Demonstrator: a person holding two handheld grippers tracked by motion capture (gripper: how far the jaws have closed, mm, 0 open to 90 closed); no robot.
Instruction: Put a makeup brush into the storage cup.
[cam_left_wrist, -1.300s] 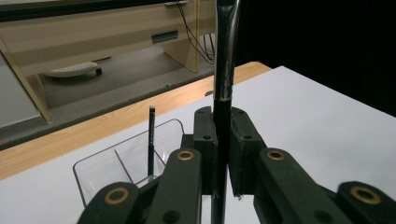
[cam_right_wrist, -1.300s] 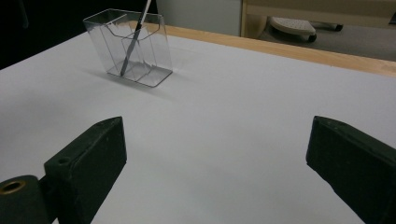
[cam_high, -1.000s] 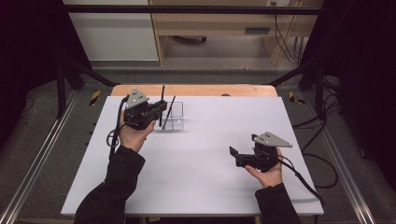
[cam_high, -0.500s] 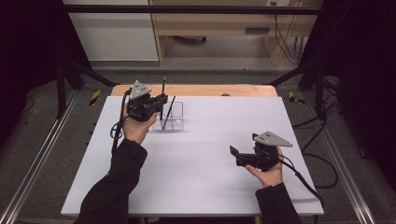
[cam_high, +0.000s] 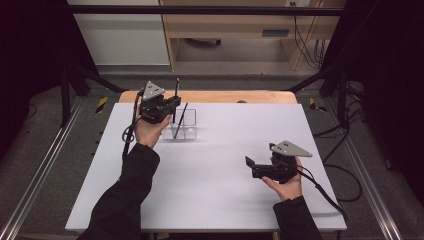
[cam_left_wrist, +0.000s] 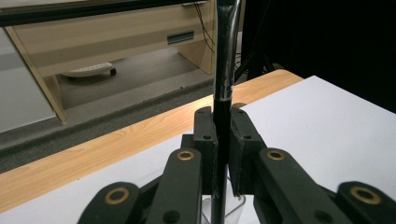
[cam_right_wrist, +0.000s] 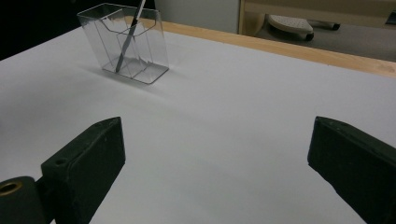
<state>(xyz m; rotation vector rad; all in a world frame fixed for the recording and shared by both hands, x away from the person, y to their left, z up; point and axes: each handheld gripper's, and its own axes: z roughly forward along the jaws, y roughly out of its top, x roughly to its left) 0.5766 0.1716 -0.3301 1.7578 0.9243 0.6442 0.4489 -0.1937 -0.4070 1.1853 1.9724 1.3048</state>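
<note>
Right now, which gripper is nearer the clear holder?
Left. The left gripper sits right beside the clear holder, its fingers shut on an upright black pen above it. The right gripper rests open, well off toward the table's near right.

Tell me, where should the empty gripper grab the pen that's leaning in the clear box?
Probably the bare upper shaft of the leaning pen, above the rim of the clear box. It sticks out slanted, so the open right gripper should come from above with its fingers either side of the shaft. Lower down, the box walls are in the way.
</note>
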